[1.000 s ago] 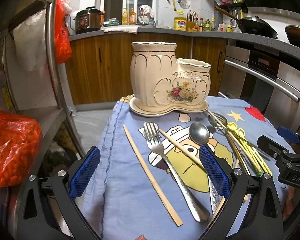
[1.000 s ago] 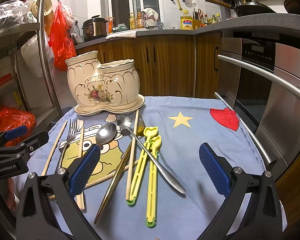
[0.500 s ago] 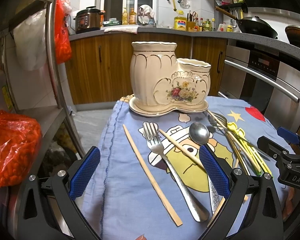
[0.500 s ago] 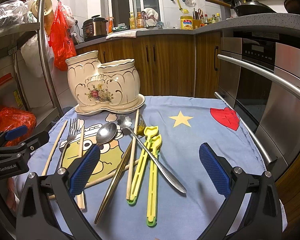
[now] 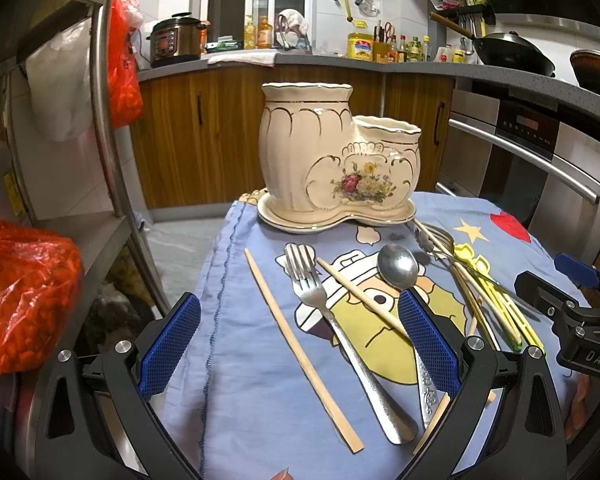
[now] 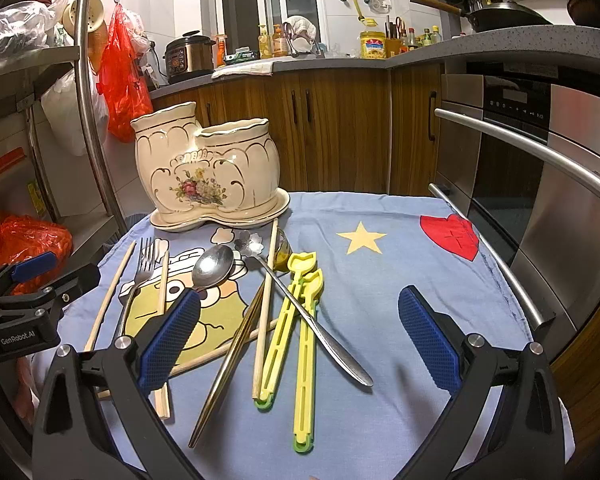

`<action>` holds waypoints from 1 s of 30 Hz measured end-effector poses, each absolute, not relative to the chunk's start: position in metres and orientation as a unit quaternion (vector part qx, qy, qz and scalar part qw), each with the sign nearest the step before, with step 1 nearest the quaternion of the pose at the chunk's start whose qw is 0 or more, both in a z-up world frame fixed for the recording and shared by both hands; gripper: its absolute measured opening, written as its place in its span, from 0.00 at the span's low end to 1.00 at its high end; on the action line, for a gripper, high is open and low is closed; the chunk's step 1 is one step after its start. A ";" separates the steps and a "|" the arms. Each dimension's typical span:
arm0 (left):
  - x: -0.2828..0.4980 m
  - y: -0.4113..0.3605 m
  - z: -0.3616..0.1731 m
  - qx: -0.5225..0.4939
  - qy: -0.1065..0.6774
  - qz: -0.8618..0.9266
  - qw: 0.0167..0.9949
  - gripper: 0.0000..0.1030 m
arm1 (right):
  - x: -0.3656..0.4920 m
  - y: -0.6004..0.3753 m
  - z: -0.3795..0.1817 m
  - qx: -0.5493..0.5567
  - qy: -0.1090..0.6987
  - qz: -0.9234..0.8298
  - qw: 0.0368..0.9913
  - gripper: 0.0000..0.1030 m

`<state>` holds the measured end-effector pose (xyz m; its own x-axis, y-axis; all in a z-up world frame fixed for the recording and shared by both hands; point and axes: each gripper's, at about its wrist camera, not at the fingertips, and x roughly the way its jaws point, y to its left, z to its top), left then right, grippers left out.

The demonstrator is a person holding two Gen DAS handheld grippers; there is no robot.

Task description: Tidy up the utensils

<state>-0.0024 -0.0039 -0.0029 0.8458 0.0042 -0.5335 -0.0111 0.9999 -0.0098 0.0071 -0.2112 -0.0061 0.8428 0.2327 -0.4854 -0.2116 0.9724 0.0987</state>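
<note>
Left tool (image 5: 298, 344) spread wide, holding nothing, above fork (image 5: 340, 332); right tool (image 6: 298, 344) wide, empty, over yellow chopsticks (image 6: 296, 340)

Home kitchen, wooden cabinets (image 6: 340, 128), built-in oven (image 6: 532, 152), rice cooker (image 5: 176, 40), wok (image 5: 504, 50)

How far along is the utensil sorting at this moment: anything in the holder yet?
Nothing looks done: no handles show above the ceramic holder. Nothing is in hand either; the left gripper and right gripper are both open. Left on the cloth: fork, spoon, wooden chopsticks and yellow chopsticks.
</note>
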 end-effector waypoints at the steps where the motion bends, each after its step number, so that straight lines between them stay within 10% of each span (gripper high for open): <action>1: -0.002 -0.004 -0.002 -0.006 0.278 0.004 0.961 0.95 | 0.007 -0.211 -0.006 0.021 0.255 0.116 0.960 0.95; 30: 0.001 -0.004 -0.003 -0.008 0.282 0.000 0.959 0.95 | 0.007 -0.211 -0.006 0.022 0.257 0.116 0.959 0.95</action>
<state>0.0009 -0.0042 -0.0027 0.8405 -0.0035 -0.5417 -0.0051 0.9999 -0.0144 0.0068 -0.2105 -0.0063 0.8408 0.2344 -0.4879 -0.2122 0.9720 0.1012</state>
